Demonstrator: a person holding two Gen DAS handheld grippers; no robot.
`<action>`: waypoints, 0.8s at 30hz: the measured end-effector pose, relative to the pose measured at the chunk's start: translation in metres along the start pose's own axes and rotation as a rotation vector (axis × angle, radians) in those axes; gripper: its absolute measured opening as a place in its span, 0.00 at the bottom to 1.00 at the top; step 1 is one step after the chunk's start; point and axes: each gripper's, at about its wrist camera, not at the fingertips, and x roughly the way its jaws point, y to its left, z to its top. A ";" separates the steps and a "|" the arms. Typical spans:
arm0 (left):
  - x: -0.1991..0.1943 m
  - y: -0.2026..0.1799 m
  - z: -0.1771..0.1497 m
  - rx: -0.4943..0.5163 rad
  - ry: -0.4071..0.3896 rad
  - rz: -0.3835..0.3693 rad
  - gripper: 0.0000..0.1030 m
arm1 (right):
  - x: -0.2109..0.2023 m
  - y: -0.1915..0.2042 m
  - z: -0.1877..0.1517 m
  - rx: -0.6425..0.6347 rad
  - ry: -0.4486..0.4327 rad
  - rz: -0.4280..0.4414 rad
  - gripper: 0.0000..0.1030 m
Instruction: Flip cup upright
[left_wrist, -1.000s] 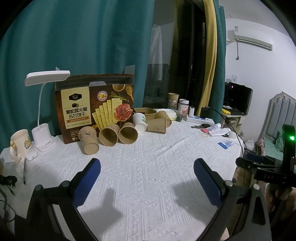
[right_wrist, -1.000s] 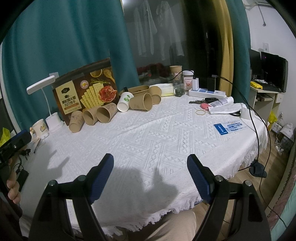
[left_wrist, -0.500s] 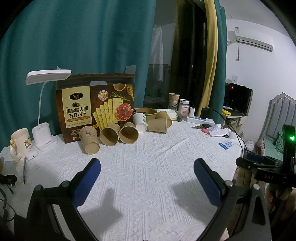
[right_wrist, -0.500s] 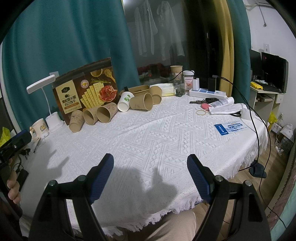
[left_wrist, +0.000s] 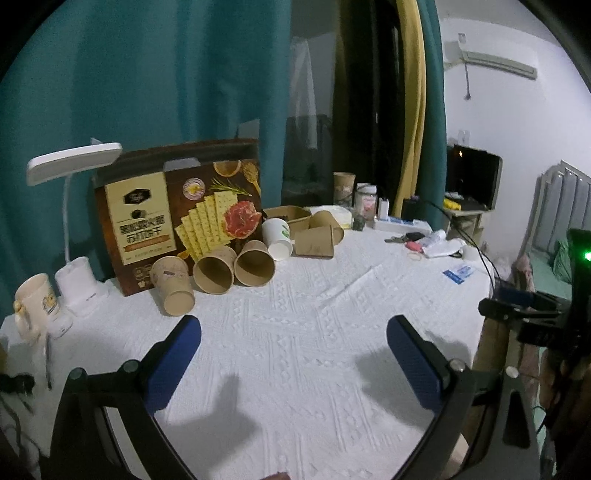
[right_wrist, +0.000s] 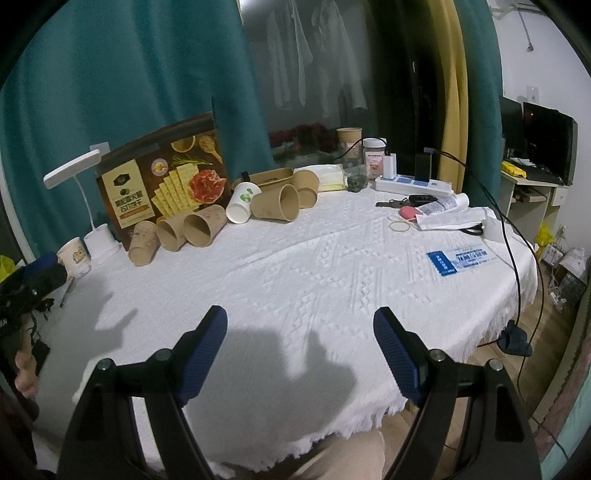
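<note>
Several brown paper cups lie on their sides at the far edge of the white tablecloth, in front of a cracker box. The nearest one (left_wrist: 173, 291) lies bottom toward me, with two open-mouthed cups (left_wrist: 215, 268) (left_wrist: 255, 263) beside it. A white cup (left_wrist: 277, 239) and another brown cup (left_wrist: 314, 241) lie further right. The same row shows in the right wrist view (right_wrist: 143, 243) (right_wrist: 276, 203). My left gripper (left_wrist: 293, 334) is open and empty, short of the cups. My right gripper (right_wrist: 300, 325) is open and empty over the cloth, far from them.
A cracker box (left_wrist: 177, 214) stands behind the cups. A white desk lamp (left_wrist: 75, 277) and a mug (left_wrist: 35, 304) stand at the left. Jars, a power strip (right_wrist: 413, 184), keys, papers and a blue card (right_wrist: 461, 258) lie at the right. A cable hangs over the right edge.
My left gripper has moved slightly forward and left; the cups sit a little larger and nearer in its view. The right gripper has hardly moved. Both stay open.
</note>
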 end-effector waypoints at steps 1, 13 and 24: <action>0.006 0.001 0.004 0.003 0.006 -0.007 0.98 | 0.005 -0.004 0.004 0.000 0.000 0.000 0.77; 0.144 -0.031 0.038 0.342 0.219 0.037 0.98 | 0.091 -0.048 0.052 -0.007 0.063 -0.005 0.77; 0.310 -0.055 0.094 0.744 0.346 0.044 0.98 | 0.160 -0.095 0.074 0.034 0.127 -0.016 0.77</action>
